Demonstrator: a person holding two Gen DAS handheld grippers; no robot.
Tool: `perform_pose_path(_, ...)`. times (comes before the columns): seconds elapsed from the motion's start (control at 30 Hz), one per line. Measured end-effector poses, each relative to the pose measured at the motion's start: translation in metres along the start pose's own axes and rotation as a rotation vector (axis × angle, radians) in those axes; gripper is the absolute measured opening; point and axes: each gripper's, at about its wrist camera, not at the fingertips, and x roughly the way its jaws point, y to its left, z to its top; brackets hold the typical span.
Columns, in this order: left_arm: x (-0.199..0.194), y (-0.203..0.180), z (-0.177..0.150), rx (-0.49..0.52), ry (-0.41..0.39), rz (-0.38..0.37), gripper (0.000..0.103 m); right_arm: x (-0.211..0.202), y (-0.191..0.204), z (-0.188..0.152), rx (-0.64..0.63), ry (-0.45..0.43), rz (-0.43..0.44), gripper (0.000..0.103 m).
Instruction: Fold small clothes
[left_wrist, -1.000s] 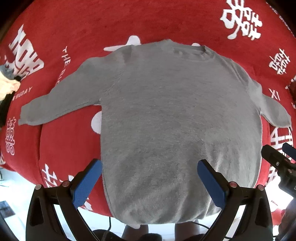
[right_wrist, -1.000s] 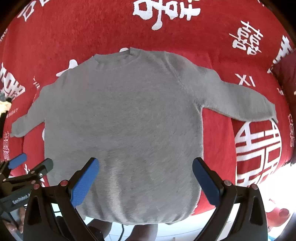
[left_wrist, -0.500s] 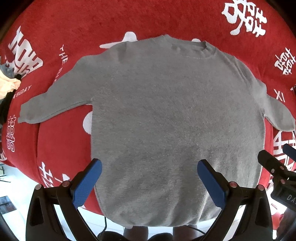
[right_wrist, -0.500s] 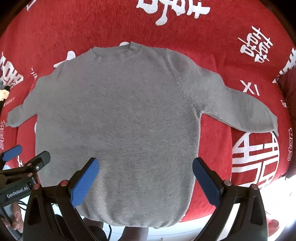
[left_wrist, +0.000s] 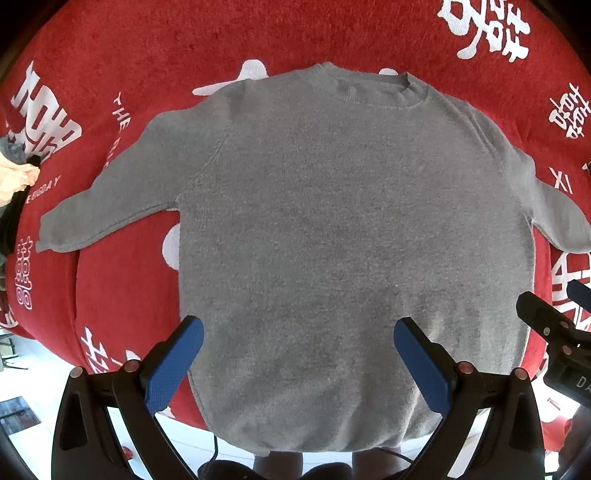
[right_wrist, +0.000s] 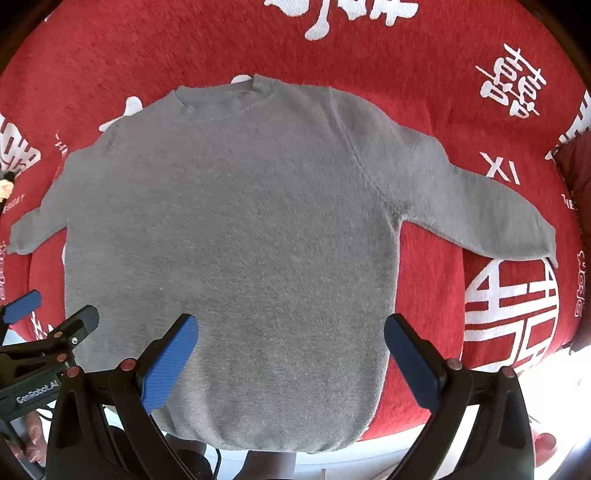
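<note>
Bright, sharp views; fisheye bending, dark corners, overexposed white glare below

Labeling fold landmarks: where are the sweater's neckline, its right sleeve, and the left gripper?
Neckline (left_wrist: 384, 94), left wrist view, collar band.
Right sleeve (right_wrist: 480, 210), right wrist view, mid-sleeve.
Left gripper (left_wrist: 299, 363), left wrist view, between open fingertips.

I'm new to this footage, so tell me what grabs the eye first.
A gray sweater lies flat in the middle, front up, sleeves spread, neck at the far end. Under it is a bright red blanket printed with white characters. Near the bottom edge, the open left tongs and open right tongs hover over the hem, blue-padded, holding nothing.
</note>
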Motion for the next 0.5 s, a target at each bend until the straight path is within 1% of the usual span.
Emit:
perform_pose_path(0.2, 0.0029, 0.0043, -0.0004, -0.007, 0.009, 0.001, 0.103, 0.0049, 0.0000, -0.0018, 0.009, 0.022, 0.006, 0.101)
perform_pose_path(0.5, 0.0073, 0.0082, -0.0011, -0.004, 0.023, 0.004, 0.103, 0.0055, 0.0078, -0.0010, -0.007, 0.026, 0.009, 0.101)
